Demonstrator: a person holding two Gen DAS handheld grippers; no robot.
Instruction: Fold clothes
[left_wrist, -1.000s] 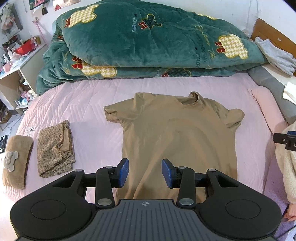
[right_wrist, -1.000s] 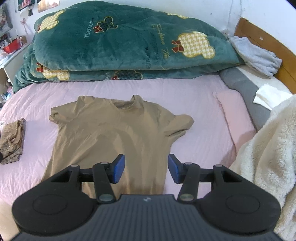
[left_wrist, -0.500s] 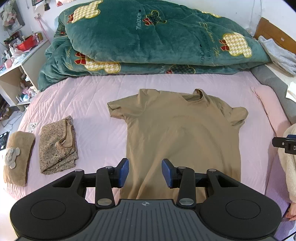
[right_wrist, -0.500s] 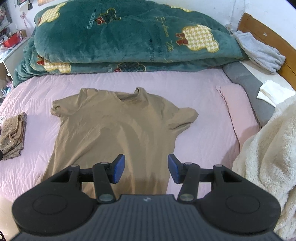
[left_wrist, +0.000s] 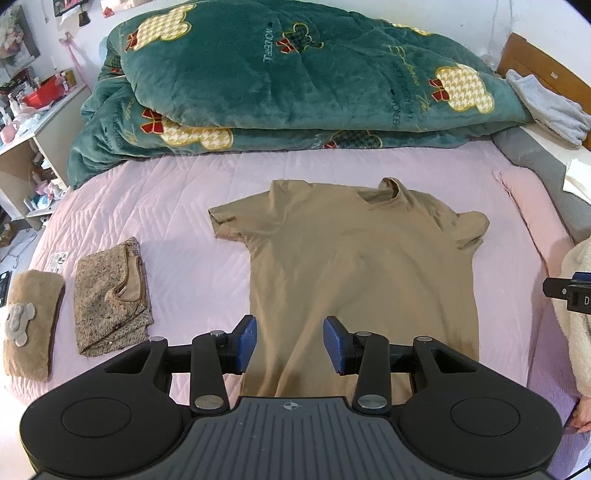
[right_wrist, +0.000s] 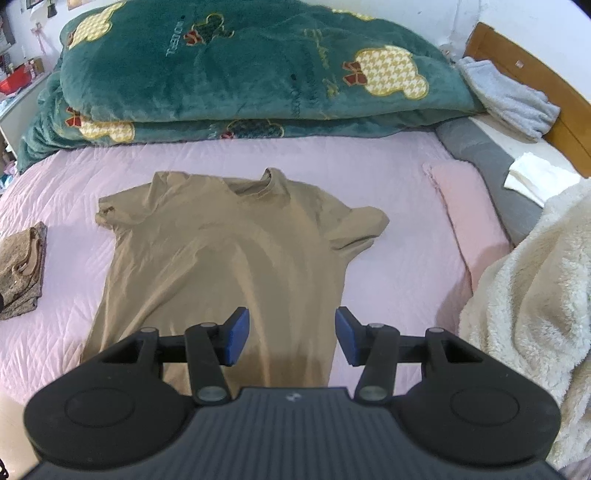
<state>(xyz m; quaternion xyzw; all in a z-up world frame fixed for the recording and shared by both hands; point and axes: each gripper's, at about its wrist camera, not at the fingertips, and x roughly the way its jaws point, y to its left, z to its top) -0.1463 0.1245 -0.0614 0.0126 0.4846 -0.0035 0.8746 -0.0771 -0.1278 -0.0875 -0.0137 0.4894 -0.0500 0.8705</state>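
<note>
A tan short-sleeved T-shirt (left_wrist: 354, 266) (right_wrist: 229, 258) lies spread flat on the pink bedspread (left_wrist: 177, 229), collar toward the far side and both sleeves out. My left gripper (left_wrist: 290, 345) hovers above the shirt's lower left part, blue pads apart with nothing between them. Over the lower right hem, my right gripper (right_wrist: 291, 341) is likewise open and empty. Part of the right gripper (left_wrist: 569, 291) shows at the right edge of the left wrist view.
A folded speckled brown garment (left_wrist: 110, 295) (right_wrist: 20, 269) and a folded tan fleece piece (left_wrist: 31, 325) lie at the left of the bed. A green quilt (left_wrist: 295, 85) is piled at the far side. A cream fleece blanket (right_wrist: 528, 314) and pink pillow (right_wrist: 465, 210) lie right.
Both views have drifted slightly, so the T-shirt sits a little further right and lower in frame. The shirt lies as before and the jaws keep the same gap.
</note>
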